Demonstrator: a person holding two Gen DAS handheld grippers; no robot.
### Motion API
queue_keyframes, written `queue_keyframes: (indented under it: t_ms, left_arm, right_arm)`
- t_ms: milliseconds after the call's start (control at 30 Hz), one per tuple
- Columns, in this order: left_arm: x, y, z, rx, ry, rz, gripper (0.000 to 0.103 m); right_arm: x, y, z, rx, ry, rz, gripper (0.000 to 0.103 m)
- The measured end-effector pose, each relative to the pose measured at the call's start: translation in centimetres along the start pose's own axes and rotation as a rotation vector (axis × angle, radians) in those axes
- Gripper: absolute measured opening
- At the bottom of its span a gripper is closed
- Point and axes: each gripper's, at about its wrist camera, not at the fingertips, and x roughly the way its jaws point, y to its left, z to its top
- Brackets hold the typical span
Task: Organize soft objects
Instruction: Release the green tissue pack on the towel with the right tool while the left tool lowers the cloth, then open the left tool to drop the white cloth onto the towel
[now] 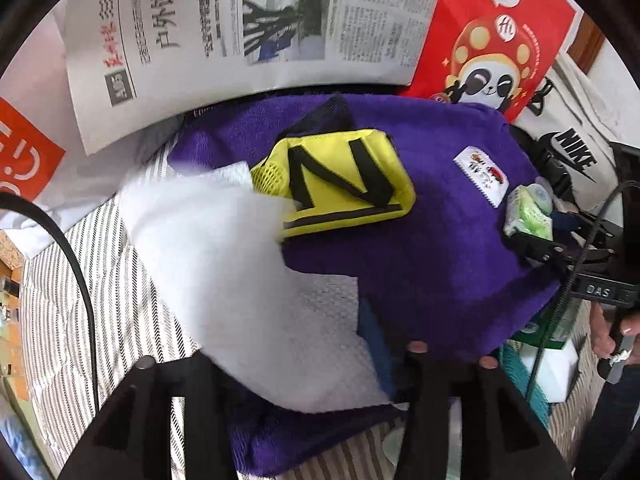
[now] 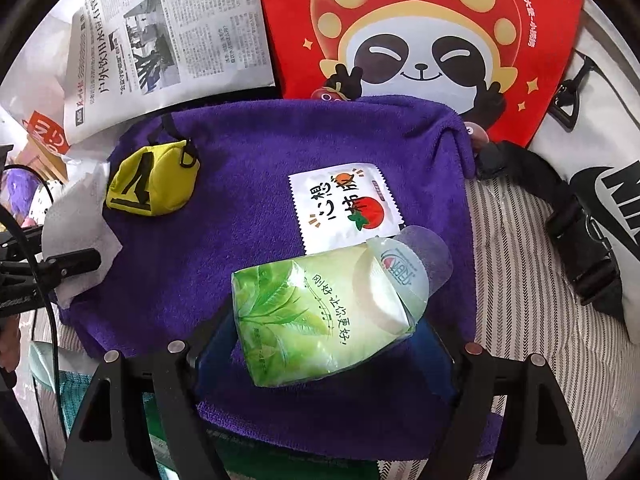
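Left wrist view: left gripper [image 1: 304, 364] clamped on a white tissue [image 1: 224, 264], which drapes limp over the purple towel [image 1: 440, 240] beside the yellow pouch [image 1: 340, 184]. Featherweight, tears easily; an edge pinch seems enough. Right wrist view: right gripper [image 2: 324, 344] pinches a green tissue pack [image 2: 320, 312] above the towel, next to a wipe sachet [image 2: 344, 204]. The pack looks squashy with slick film; grip across the middle.

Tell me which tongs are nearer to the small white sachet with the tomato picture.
Right. The right tongs hold the green tissue pack, which touches the sachet. The left tongs hold a white paper towel across the purple towel, beyond the yellow pouch.
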Motion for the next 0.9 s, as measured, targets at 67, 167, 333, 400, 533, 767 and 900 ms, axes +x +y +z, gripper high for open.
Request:
queue_keyframes:
  t_ms: [67, 167, 333, 400, 533, 767, 900]
  left_arm:
    - [-0.6, -0.1, 0.1, -0.003, 0.009, -0.008, 0.059]
    - [-1.4, -0.5, 0.1, 0.009, 0.016, 0.033, 0.068]
    - [-2.0, -0.2, 0.2, -0.024, 0.028, 0.002, 0.068]
    - [-2.1, -0.1, 0.5, -0.041, 0.025, -0.018, 0.068]
    - [-2.7, -0.7, 1.6, -0.035, -0.015, -0.053, 0.068]
    - [-2.6, -2.0, 3.5, -0.013, -0.046, -0.102, 0.07]
    - [-0.1, -2.4, 4.0, 0.007, 0.011, 0.048, 0.07]
  right_arm:
    - [-0.4, -0.2, 0.0, 0.013, 0.003, 0.015, 0.081]
    - [-0.8, -0.1, -0.1, 0.017, 0.007, 0.026, 0.083]
    - [-2.7, -0.1, -0.3, 0.017, -0.036, 0.009, 0.092]
    - [-3.5, -0.3, -0.2, 0.032, -0.048, 0.011, 0.092]
    - [-4.8, -1.1, 0.2, 0.074, -0.081, 0.009, 0.092]
    - [-6.5, -2.0, 0.5, 0.127, -0.12, 0.038, 0.092]
    - [-6.9, -1.6, 0.4, 0.107, -0.119, 0.034, 0.092]
